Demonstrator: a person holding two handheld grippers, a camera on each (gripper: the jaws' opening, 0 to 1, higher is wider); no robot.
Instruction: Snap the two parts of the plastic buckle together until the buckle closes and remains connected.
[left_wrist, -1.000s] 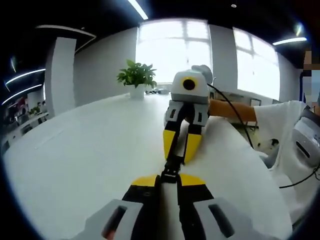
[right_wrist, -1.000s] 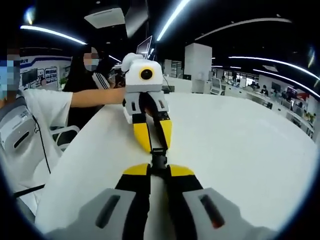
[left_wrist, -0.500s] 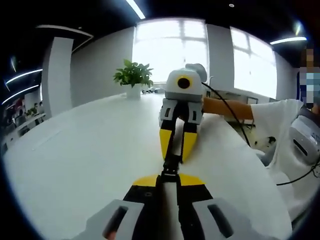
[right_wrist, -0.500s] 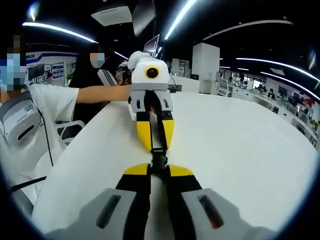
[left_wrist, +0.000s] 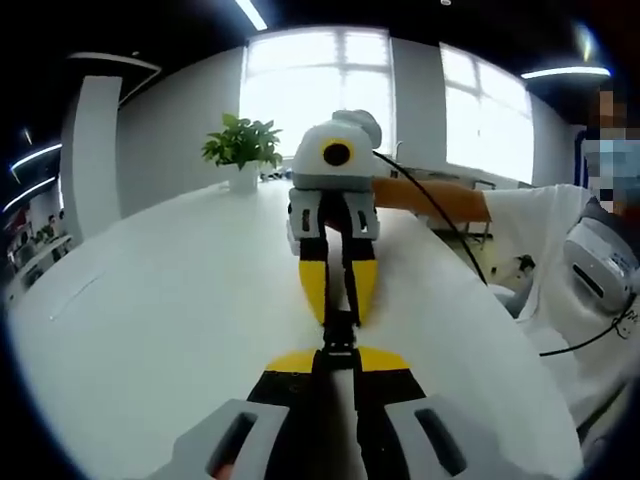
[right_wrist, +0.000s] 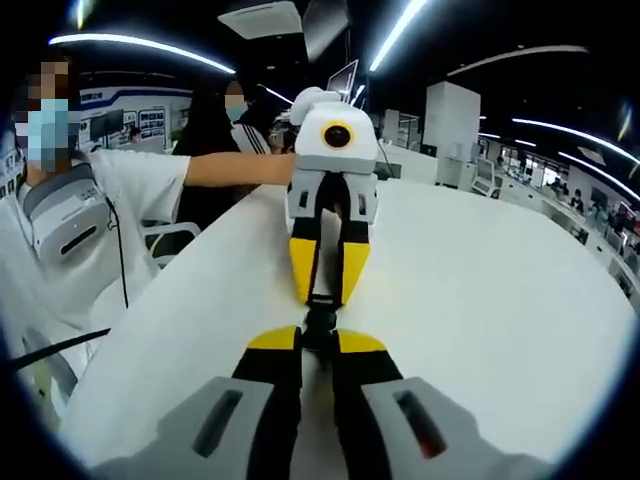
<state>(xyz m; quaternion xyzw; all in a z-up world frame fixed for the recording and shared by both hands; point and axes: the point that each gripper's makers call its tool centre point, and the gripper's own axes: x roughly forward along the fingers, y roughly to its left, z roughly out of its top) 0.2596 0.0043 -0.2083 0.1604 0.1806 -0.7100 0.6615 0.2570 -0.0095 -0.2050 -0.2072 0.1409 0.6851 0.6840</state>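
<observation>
The black plastic buckle (left_wrist: 338, 335) hangs between two grippers that face each other tip to tip over the white table (left_wrist: 150, 300). My left gripper (left_wrist: 338, 358) is shut on its near part. My right gripper (left_wrist: 340, 316) comes in from above, shut on the far part with a black strap running up between its yellow fingers (left_wrist: 313, 288). In the right gripper view the buckle (right_wrist: 320, 320) sits in my right gripper (right_wrist: 318, 340), with the left gripper (right_wrist: 326, 298) clamped on the other part. The black pieces meet in the small gap; I cannot tell whether they are latched.
A potted plant (left_wrist: 240, 150) stands at the far end of the table. A person in a white shirt (left_wrist: 560, 250) holds the grippers from beyond the table's right edge, a black cable (left_wrist: 450, 240) trailing. Another person (right_wrist: 215, 115) stands behind.
Both views have shifted with the hands. The facing gripper now looks a little nearer and more in line with mine. Both grippers stay shut on the buckle parts.
</observation>
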